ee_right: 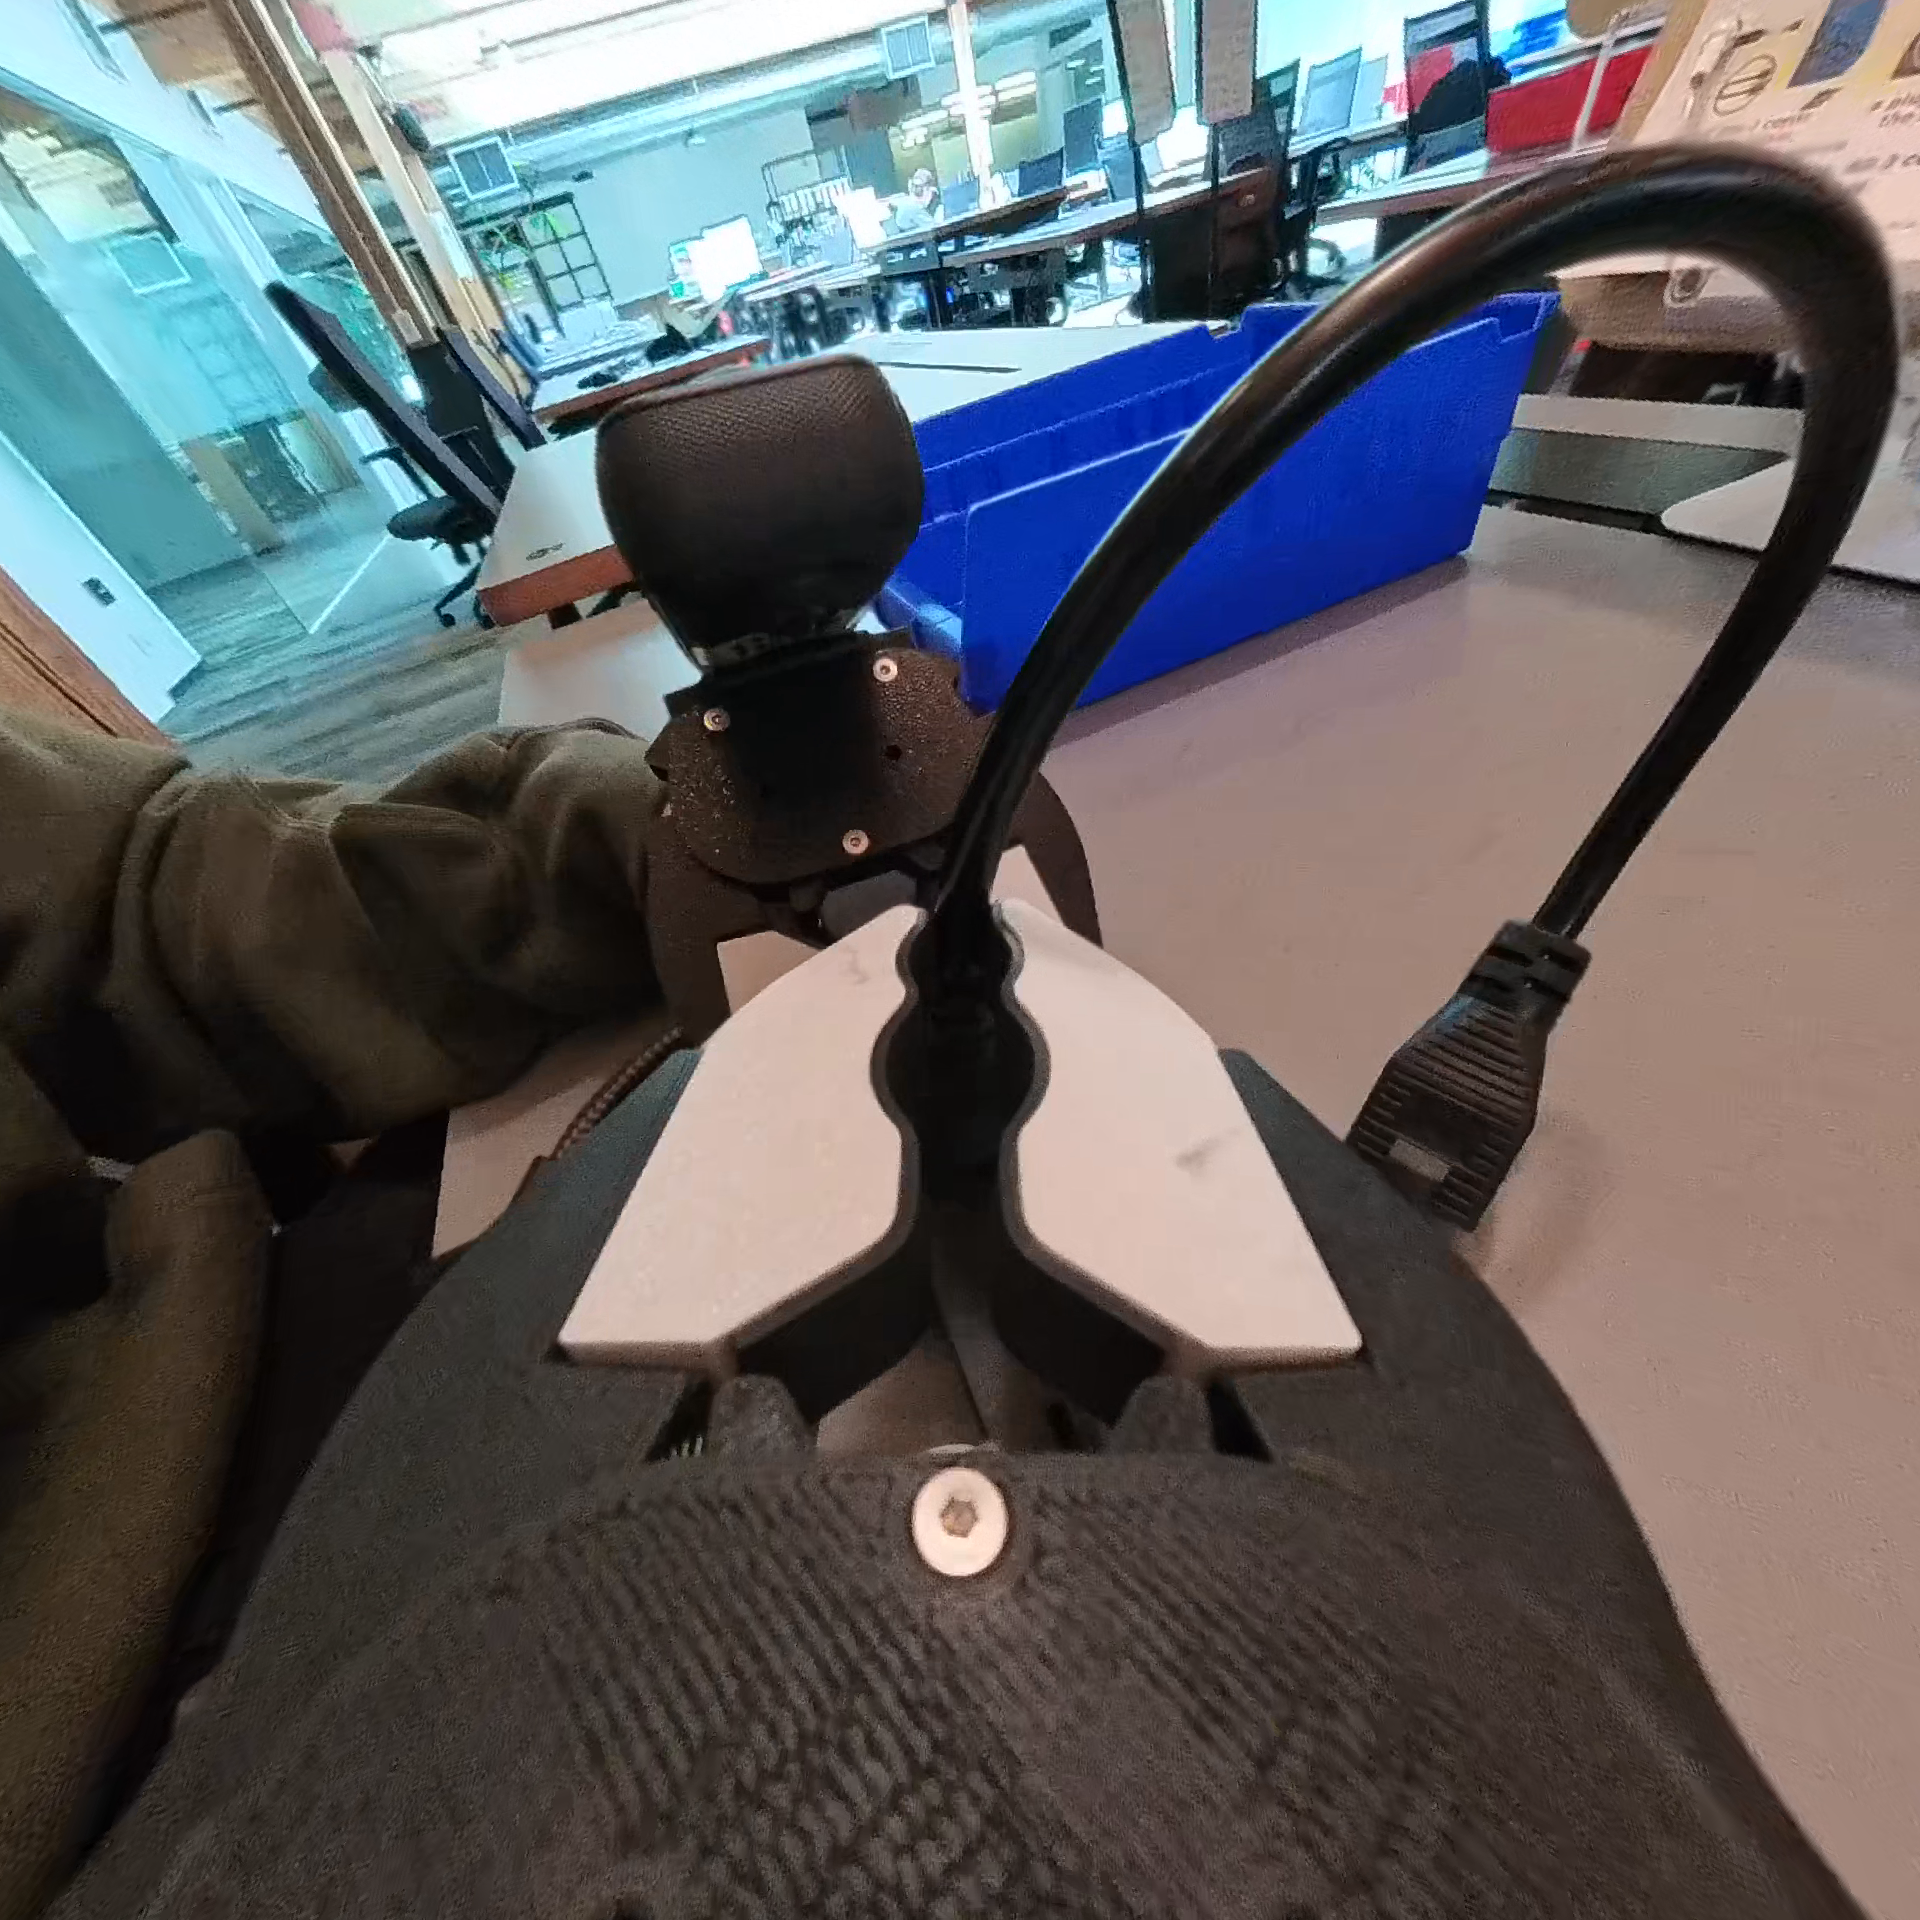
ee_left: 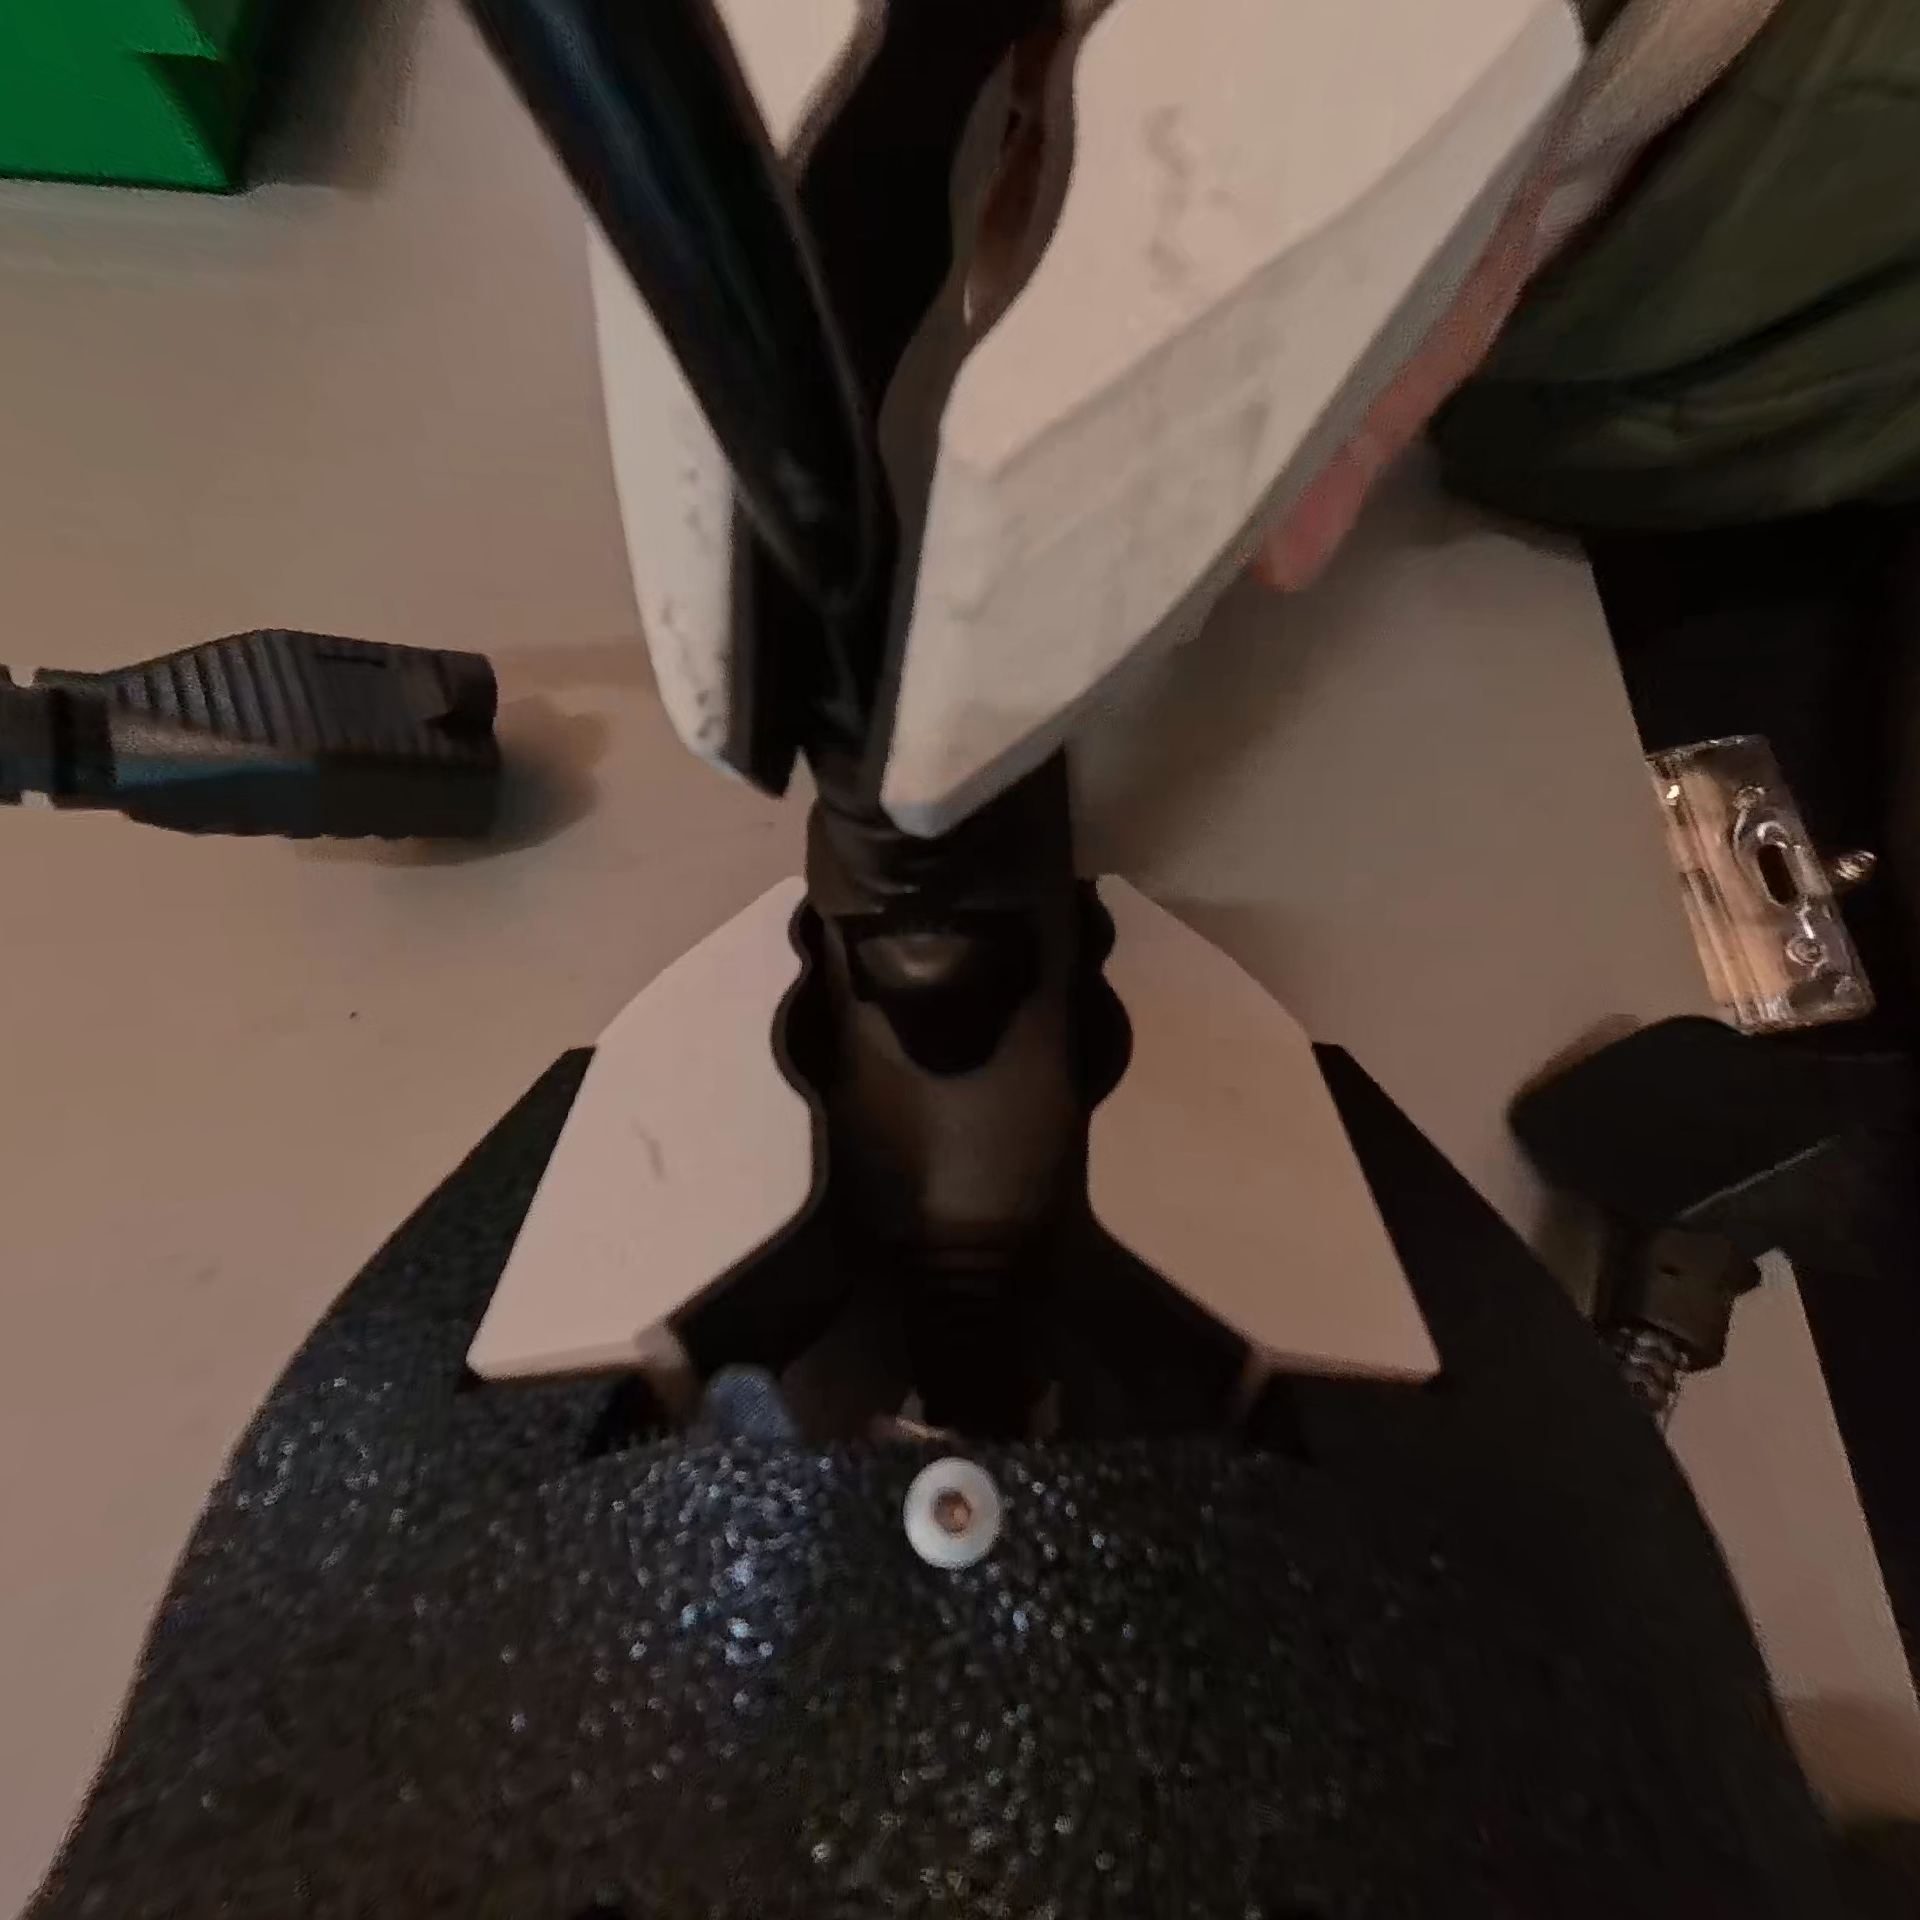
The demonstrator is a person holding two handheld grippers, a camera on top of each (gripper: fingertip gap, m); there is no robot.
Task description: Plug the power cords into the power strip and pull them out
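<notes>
My left gripper (ee_left: 951,894) is shut on the black plug body (ee_left: 935,1091) of a power cord, above the pale table (ee_left: 260,1039). My right gripper (ee_left: 852,810) comes in from the top and is shut on the same cord (ee_left: 790,416) just beyond the plug. In the right wrist view my right gripper (ee_right: 961,920) pinches the cord (ee_right: 1299,343). The cord arcs up and right, down to a ribbed black connector (ee_right: 1455,1091) lying on the table. That connector also shows in the left wrist view (ee_left: 281,727). I see no power strip.
A blue bin (ee_right: 1247,520) stands behind on the table. The left gripper's body and camera (ee_right: 790,727) sit just ahead of my right gripper. A metal clamp (ee_left: 1756,883) and a black part (ee_left: 1662,1153) sit at the table's right edge. A green box (ee_left: 114,83) is far left. An olive sleeve (ee_right: 260,914) is close. Tip to tip, the grippers are about 9 centimetres apart.
</notes>
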